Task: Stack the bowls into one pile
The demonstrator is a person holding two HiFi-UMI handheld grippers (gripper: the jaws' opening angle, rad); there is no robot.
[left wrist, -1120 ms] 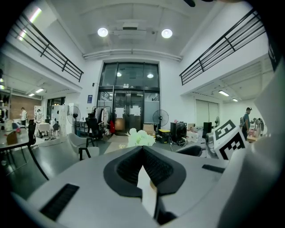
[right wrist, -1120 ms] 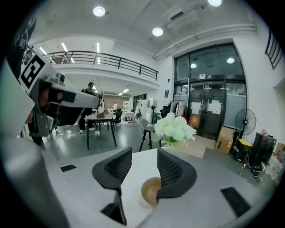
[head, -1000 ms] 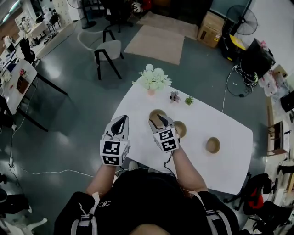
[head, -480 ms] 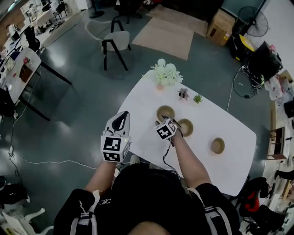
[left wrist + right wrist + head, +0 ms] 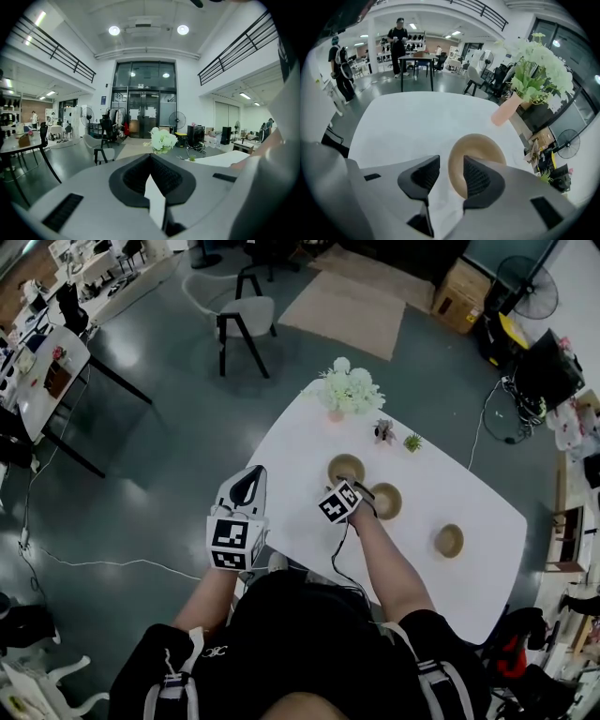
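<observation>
First pick: the right gripper (image 5: 450, 168), jaws closing astride the rim of the bowl (image 5: 345, 467) at 10 o'clock from the other 2 bowls (image 5: 385, 501), likely needs a firm pinch, then a lift; the left gripper (image 5: 151, 157) is pressed together, empty.

The right gripper (image 5: 450, 163), jaws closing about the rim of a bowl (image 5: 480, 145), hides its near part at 5 o'clock behind one pad. In the head view its cube (image 5: 339, 502) covers the jaws. The left gripper (image 5: 151, 159) hides most of the table (image 5: 220, 158) behind its body.

Three bowls (image 5: 385, 501) in a row on table (image 5: 291, 460), apparently apart, flowers (image 5: 349, 390) behind
</observation>
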